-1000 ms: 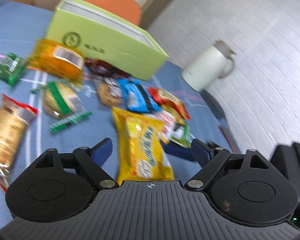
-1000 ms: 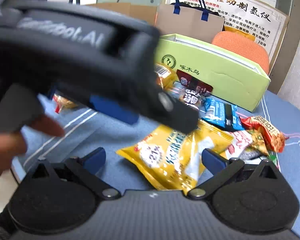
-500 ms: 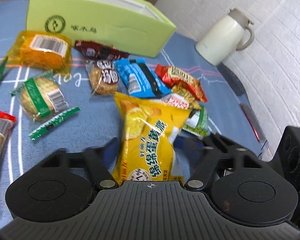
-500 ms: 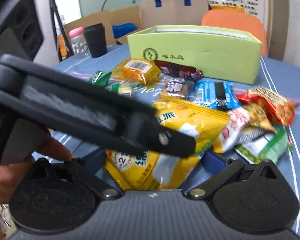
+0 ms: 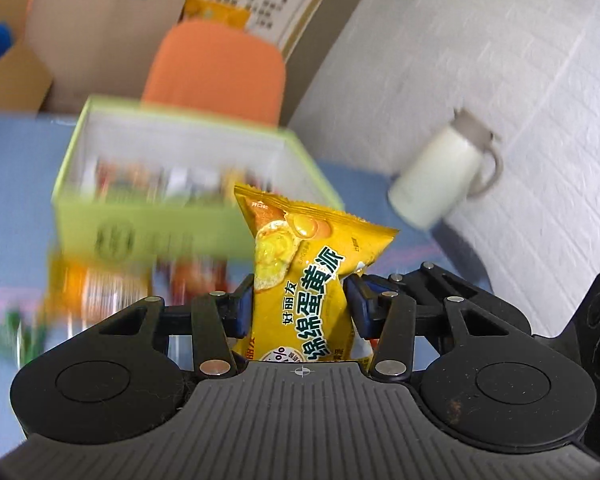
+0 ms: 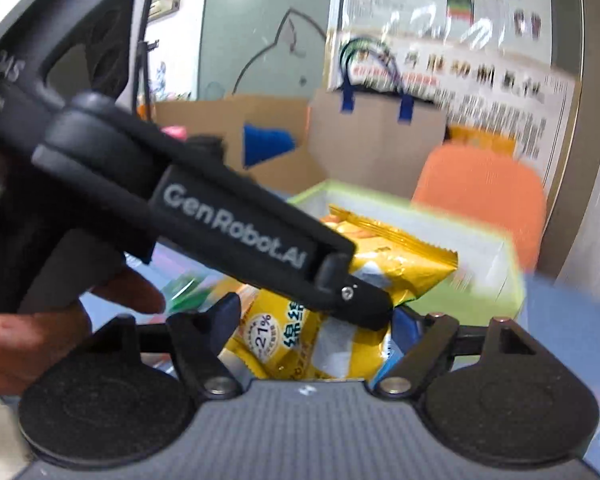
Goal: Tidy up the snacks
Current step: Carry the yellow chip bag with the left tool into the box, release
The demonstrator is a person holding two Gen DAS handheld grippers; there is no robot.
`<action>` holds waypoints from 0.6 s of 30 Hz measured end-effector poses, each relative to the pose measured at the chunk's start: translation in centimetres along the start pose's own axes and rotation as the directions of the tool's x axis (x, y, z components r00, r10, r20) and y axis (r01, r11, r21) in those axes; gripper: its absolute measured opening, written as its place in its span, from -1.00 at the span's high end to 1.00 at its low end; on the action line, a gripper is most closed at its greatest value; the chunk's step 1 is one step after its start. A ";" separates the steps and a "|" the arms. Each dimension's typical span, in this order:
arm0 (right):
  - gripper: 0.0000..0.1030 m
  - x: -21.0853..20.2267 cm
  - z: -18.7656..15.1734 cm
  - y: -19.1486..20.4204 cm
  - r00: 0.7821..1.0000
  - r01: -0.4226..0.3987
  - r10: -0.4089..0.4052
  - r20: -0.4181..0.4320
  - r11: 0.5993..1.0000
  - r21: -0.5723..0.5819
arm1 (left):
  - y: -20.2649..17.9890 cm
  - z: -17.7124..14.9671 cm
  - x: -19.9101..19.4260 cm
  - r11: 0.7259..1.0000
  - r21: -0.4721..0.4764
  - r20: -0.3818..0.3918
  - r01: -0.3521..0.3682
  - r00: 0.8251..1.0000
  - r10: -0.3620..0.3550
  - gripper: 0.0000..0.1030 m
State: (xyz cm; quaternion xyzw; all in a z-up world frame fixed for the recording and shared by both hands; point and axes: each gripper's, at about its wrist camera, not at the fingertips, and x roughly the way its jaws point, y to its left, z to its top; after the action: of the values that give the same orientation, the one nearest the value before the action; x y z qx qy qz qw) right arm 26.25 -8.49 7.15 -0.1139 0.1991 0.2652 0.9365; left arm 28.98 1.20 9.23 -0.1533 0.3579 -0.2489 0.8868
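A yellow snack packet (image 5: 300, 276) hangs in the air above the blue table, upright. My left gripper (image 5: 300, 306) grips it: both blue pads press its sides and the jaws are still closing. In the right wrist view the same yellow packet (image 6: 380, 252) also lies between the fingers of my right gripper (image 6: 316, 316), whose jaws are closing and touch its lower edges. One of the left gripper's fingers (image 6: 356, 300) crosses in front of the packet. Behind stands the open green box (image 5: 152, 236) with several snacks inside.
More snack packets (image 5: 96, 292) lie blurred on the blue tablecloth in front of the box. A white kettle (image 5: 440, 176) stands at the right by the brick wall. An orange chair (image 5: 216, 68) and cardboard boxes are behind. A person's hand (image 6: 40, 340) holds the left gripper.
Both grippers closed in on the yellow packet that lay on the table. It has been lifted off the cloth and carried toward the green box, which now shows its inside.
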 end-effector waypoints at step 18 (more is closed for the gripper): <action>-0.81 10.2 3.2 -11.9 0.998 0.013 -0.006 -0.058 0.993 0.121 | 6.1 11.3 12.0 0.987 -0.037 -0.009 -0.153 0.988 0.153 0.01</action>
State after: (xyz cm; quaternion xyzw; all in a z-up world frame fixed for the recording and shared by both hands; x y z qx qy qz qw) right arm 41.70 -12.75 6.89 -0.0654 0.2412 0.2446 0.9369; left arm 46.48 0.70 7.69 -0.1410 0.3760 -0.1738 0.8992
